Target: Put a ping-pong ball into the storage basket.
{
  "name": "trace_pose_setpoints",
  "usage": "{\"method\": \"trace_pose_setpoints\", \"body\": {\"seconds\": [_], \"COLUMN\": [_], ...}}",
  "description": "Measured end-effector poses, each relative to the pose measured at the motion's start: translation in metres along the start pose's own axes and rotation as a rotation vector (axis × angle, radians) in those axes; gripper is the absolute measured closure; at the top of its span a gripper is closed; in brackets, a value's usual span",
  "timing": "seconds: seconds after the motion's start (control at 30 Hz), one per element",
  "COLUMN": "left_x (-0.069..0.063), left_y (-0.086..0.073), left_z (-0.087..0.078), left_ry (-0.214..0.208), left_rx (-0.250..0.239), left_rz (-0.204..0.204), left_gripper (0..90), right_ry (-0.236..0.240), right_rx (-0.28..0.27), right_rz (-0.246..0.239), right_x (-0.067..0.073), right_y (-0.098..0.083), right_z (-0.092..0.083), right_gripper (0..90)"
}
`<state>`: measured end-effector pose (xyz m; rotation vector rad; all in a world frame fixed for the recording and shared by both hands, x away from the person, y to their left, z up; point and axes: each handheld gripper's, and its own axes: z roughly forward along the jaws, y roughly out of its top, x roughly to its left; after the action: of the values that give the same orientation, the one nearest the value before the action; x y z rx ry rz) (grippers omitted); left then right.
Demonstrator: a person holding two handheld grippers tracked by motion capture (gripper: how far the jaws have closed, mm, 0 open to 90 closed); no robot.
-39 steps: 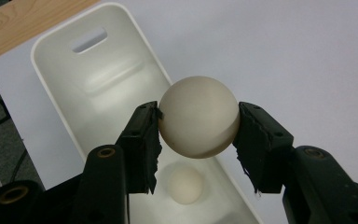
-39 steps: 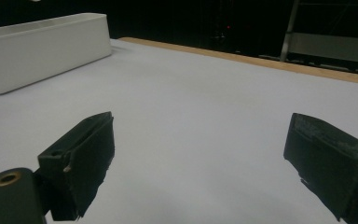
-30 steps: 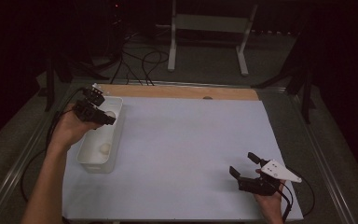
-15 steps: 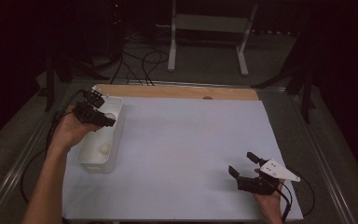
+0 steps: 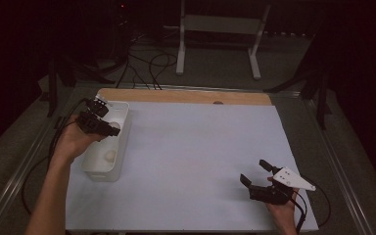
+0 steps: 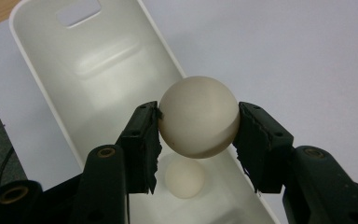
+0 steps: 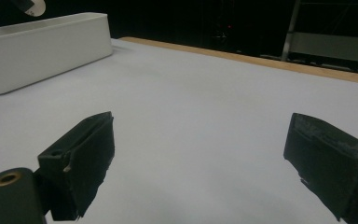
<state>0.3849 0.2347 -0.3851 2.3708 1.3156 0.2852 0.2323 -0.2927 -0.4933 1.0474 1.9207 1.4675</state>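
Note:
My left gripper (image 6: 198, 113) is shut on a white ball (image 6: 199, 122), with one pad on each side of it. It hangs over a long white bin (image 6: 98, 70) at the table's left side. A second, smaller-looking white ball (image 6: 182, 179) lies on the bin's floor right below. In the high view the left gripper (image 5: 108, 128) reaches over the bin (image 5: 123, 143) from its left, and the loose ball (image 5: 110, 155) rests nearer the front end. My right gripper (image 5: 254, 171) stands open and empty on the white tabletop at the front right; in its own view the right gripper (image 7: 203, 130) has its jaws wide apart.
A white sheet (image 5: 196, 156) covers the table, with a wooden strip (image 5: 186, 96) along its far edge. A white metal stand (image 5: 220, 29) and cables lie on the dark floor beyond. The bin (image 7: 42, 51) sits far off at the upper left of the right gripper view.
The left hand has shifted only slightly over the bin, still holding the ball. The right gripper has kept still.

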Motion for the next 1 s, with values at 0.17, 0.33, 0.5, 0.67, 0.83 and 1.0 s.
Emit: {"method": "trace_pose_setpoints", "body": {"seconds": [0.17, 0.33, 0.5, 0.67, 0.83, 1.0], "left_x": [0.000, -0.001, -0.001, -0.002, 0.000, 0.002], "left_y": [-0.002, -0.005, -0.008, -0.010, -0.013, -0.016], "left_z": [0.001, 0.005, 0.007, 0.009, 0.011, 0.012], "left_ry": [-0.002, -0.004, -0.006, -0.007, -0.006, 0.001], "left_rx": [0.000, -0.002, -0.001, -0.005, -0.002, -0.001], "left_rz": [-0.001, -0.005, -0.007, -0.011, -0.017, -0.026], "left_gripper": [51.2, 51.2, 51.2, 51.1, 51.2, 51.1], "right_ry": [-0.001, 0.000, -0.001, -0.002, -0.002, -0.003], "right_rx": [-0.001, 0.001, -0.001, -0.004, -0.002, -0.002], "right_rz": [0.001, 0.001, 0.000, -0.002, -0.003, -0.001], "right_x": [0.000, 0.000, 0.000, 0.000, 0.000, 0.000], "right_y": [0.000, 0.000, 0.000, 0.000, 0.000, 0.000], "right_z": [0.000, 0.000, 0.000, -0.001, -0.001, -0.001], "right_gripper": [8.4, 8.4, 8.4, 8.4, 8.3, 8.4]}}
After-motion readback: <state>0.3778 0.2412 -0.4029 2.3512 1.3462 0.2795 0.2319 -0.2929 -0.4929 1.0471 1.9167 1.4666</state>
